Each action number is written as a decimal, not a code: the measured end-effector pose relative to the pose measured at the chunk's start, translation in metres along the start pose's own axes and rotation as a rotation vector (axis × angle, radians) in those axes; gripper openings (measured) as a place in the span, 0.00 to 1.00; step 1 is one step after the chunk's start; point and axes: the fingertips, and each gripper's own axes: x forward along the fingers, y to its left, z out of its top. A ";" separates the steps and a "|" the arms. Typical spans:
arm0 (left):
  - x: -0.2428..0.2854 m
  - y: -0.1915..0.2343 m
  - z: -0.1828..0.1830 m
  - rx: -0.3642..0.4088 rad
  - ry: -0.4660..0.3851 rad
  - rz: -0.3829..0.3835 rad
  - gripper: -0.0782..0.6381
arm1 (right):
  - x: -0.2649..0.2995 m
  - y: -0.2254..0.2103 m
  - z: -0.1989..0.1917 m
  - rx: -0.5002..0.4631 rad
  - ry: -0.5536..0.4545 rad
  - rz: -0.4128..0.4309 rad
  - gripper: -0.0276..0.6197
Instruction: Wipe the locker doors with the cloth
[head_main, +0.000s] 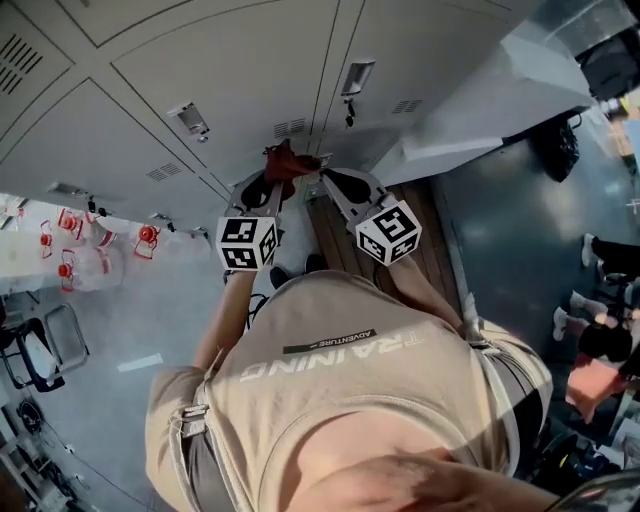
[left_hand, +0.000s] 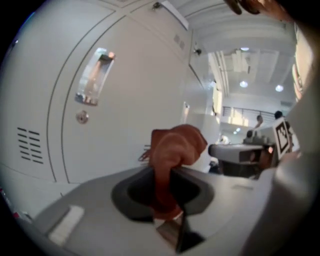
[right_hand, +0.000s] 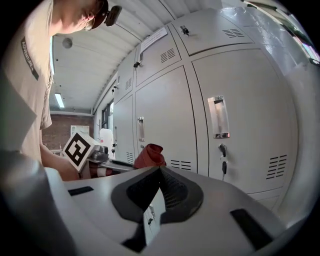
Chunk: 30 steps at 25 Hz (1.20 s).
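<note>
A rust-red cloth (head_main: 285, 160) is bunched in my left gripper (head_main: 279, 180), whose jaws are shut on it close to the grey locker doors (head_main: 240, 70). In the left gripper view the cloth (left_hand: 172, 150) stands up from the jaws in front of a door with a recessed handle (left_hand: 95, 75) and a round lock (left_hand: 82, 117). My right gripper (head_main: 326, 180) is just right of it, shut with nothing between its jaws (right_hand: 160, 168). From the right gripper view the cloth (right_hand: 149, 155) shows to the left, and a locker door with a handle (right_hand: 218, 117) and a key (right_hand: 223, 150) faces me.
Large water bottles with red caps (head_main: 80, 250) stand on the floor at the left, beside a chair (head_main: 40, 350). A wooden strip (head_main: 425, 250) runs below the lockers. A white slanted panel (head_main: 500, 100) sticks out at the right. People's feet (head_main: 600, 300) are at the far right.
</note>
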 end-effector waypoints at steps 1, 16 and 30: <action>-0.006 0.002 0.004 0.004 -0.019 0.017 0.22 | 0.002 0.000 0.003 0.019 -0.010 0.002 0.06; -0.029 0.018 0.039 0.063 -0.087 0.089 0.22 | 0.023 -0.003 0.013 -0.017 -0.028 0.034 0.06; 0.016 0.030 0.044 0.069 -0.073 0.074 0.22 | 0.049 -0.047 0.021 -0.012 -0.058 0.046 0.06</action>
